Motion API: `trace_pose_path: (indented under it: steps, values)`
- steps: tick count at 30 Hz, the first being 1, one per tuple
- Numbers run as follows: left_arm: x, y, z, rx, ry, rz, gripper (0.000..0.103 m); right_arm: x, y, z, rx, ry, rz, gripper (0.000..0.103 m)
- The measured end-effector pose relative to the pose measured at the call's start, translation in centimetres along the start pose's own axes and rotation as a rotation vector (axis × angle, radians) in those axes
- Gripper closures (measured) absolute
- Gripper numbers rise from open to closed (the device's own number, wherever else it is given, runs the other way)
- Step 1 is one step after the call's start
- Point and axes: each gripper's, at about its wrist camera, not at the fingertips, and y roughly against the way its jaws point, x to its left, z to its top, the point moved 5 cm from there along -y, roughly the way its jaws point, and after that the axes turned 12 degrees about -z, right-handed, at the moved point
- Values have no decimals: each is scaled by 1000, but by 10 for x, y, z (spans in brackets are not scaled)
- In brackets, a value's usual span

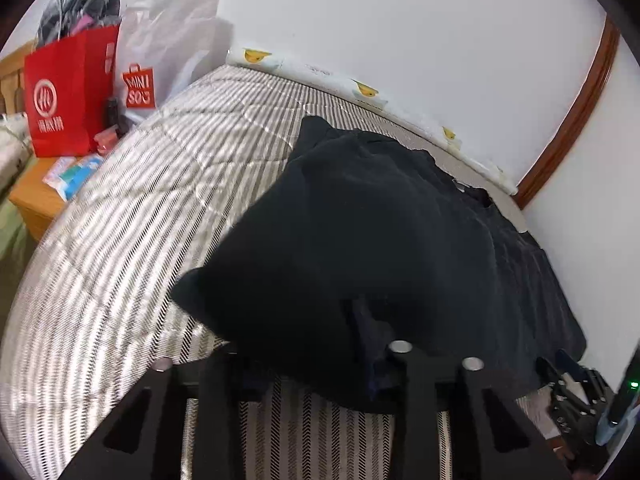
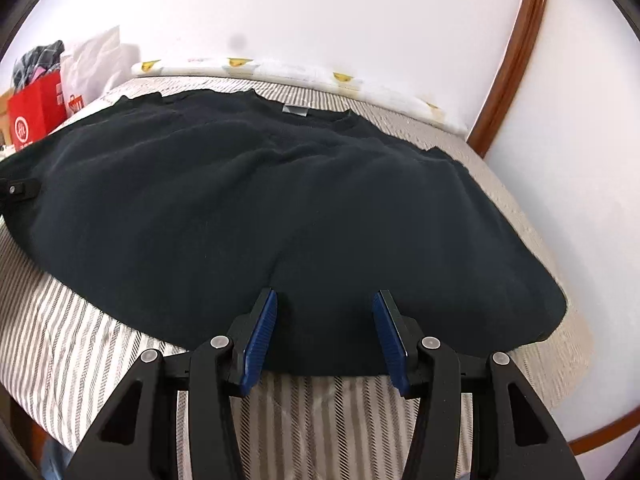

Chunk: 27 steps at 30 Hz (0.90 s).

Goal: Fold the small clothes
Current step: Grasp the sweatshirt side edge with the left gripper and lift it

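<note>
A black T-shirt point(image 2: 256, 200) lies spread across the middle of the right wrist view on a grey-and-white striped bedspread point(image 2: 60, 344), its neckline and a small grey neck label point(image 2: 295, 111) toward the top of the frame and its hem toward the bottom. In the left wrist view the same shirt point(image 1: 360, 240) fills the centre and right, and part of it is raised into a hump that drapes over the left gripper point(image 1: 368, 356) at the lower centre.

The left gripper's fingers are mostly buried under that cloth. A dark fold runs between them, and they appear to be pinched on the shirt, though the pads themselves are hidden.

The right gripper point(image 2: 324, 320) sits at the lower centre of its view with its jaws spread wide. The blue ribbed pads point(image 2: 260, 344) stand apart on either side of the shirt's hem edge, with the fabric between them not clamped. At the left edge of that view a small black part of the other gripper point(image 2: 18, 190) shows beside the shirt.

Beyond the bed, in the upper left of the left wrist view, stand a red paper bag point(image 1: 68, 96) stuffed with dark clothing and a white Miniso bag point(image 1: 160, 56). A white pillow with yellow ducks point(image 1: 352, 84) runs along the white wall point(image 1: 400, 20). A curved wooden trim point(image 1: 576, 120) is at the upper right.
</note>
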Motion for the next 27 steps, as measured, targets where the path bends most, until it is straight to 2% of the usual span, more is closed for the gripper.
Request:
trace_pose_path:
  steps: [3,6,10,14,18,22,27]
  values:
    - [-12,5,8,-2,-44,50,86,-14,6,1,-19,-37,18,53]
    - [-30,12,18,-30,-101,78,87,-33,10,1,-36,-71,4,53]
    - [-68,26,38,-87,-175,77,88,-64,9,-2,-38,-118,-22,53]
    - [-114,31,56,-110,-250,26,89,-106,3,-7,-17,-208,-48,53]
    - [-167,23,60,-99,-327,-60,89,-144,-2,-11,-7,-297,-58,53]
    - [-217,-3,48,-47,-434,-110,89,-167,-6,-15,12,-316,-71,53]
    - [-245,-45,19,78,-465,-205,89,-176,-13,-23,31,-293,-91,53]
